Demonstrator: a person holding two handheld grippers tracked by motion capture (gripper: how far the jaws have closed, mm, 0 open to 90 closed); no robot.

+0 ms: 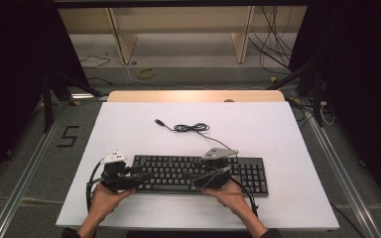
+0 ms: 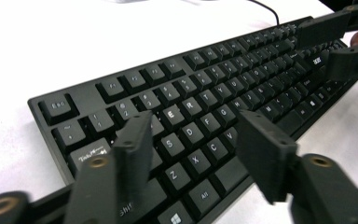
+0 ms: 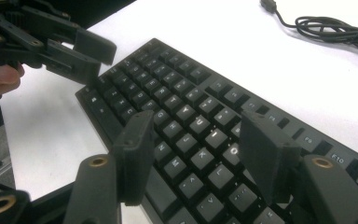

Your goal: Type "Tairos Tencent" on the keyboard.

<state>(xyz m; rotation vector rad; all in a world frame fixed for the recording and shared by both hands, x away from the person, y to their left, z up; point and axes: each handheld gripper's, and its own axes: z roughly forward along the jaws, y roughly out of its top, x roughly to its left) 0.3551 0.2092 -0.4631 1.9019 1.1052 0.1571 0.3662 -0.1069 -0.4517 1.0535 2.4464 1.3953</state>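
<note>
A black keyboard [image 1: 178, 166] lies across the near half of the white board [image 1: 278, 129]. Its cable [image 1: 191, 128] sits coiled behind it, ending in a USB plug [image 1: 158, 121]. My left gripper [image 1: 141, 177] hovers over the keyboard's left end, jaws apart above the letter keys [image 2: 191, 135], nothing gripped. My right gripper [image 1: 199, 178] hangs over the middle keys, pointing left, also open with only keys [image 3: 200, 126] beneath it. In the left gripper view the right gripper [image 2: 338, 44] shows at the top right. In the right gripper view the left gripper [image 3: 86, 56] shows at the top left.
The white board rests on a wooden table whose far edge [image 1: 196, 95] shows behind it. Metal rails [image 1: 25, 173] run along both sides on the floor, with a taped "5" [image 1: 68, 136] at left. Loose cables [image 1: 278, 44] and wooden shelf legs [image 1: 121, 39] stand beyond the table.
</note>
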